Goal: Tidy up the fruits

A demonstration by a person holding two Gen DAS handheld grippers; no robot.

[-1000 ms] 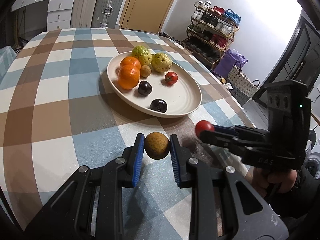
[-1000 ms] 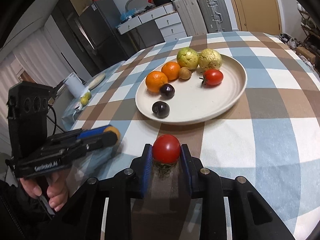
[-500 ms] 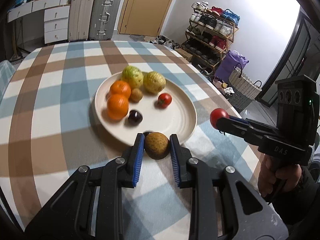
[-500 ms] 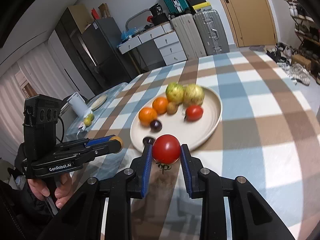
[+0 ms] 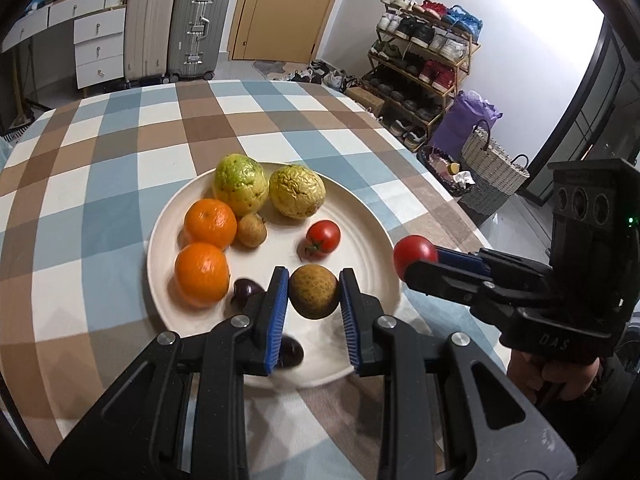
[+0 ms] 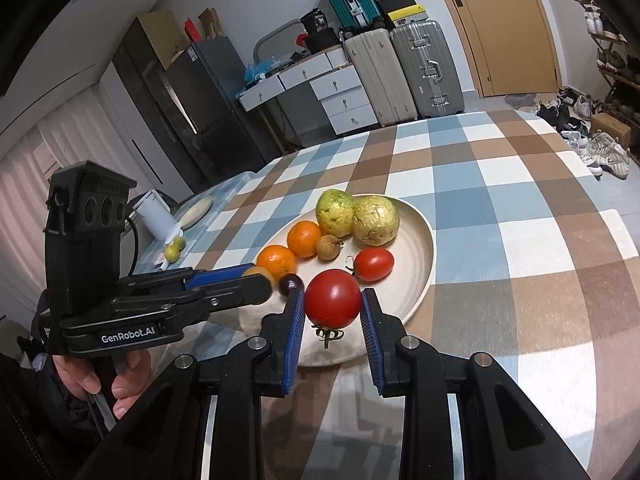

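My left gripper [image 5: 314,292] is shut on a round brown fruit [image 5: 313,290] and holds it above the near part of the cream plate [image 5: 372,224]. My right gripper [image 6: 333,306] is shut on a red tomato [image 6: 333,304], stem down, held over the plate's near right rim [image 6: 425,280]. The plate holds two oranges [image 5: 210,222], two yellow-green guavas [image 5: 240,184], a small brown fruit [image 5: 251,232], a tomato [image 5: 323,237] and two dark plums [image 5: 247,289]. Each gripper shows in the other's view: the right one [image 5: 416,256], the left one [image 6: 262,276].
The plate sits on a round table with a blue, brown and white checked cloth [image 5: 120,152]. A small table at the left holds a white cup [image 6: 154,214] and green fruits [image 6: 174,250]. Suitcases [image 5: 172,24] and a shoe rack [image 5: 424,60] stand beyond the table.
Both grippers have risen and moved forward from the tablecloth to above the plate, each still holding its fruit.
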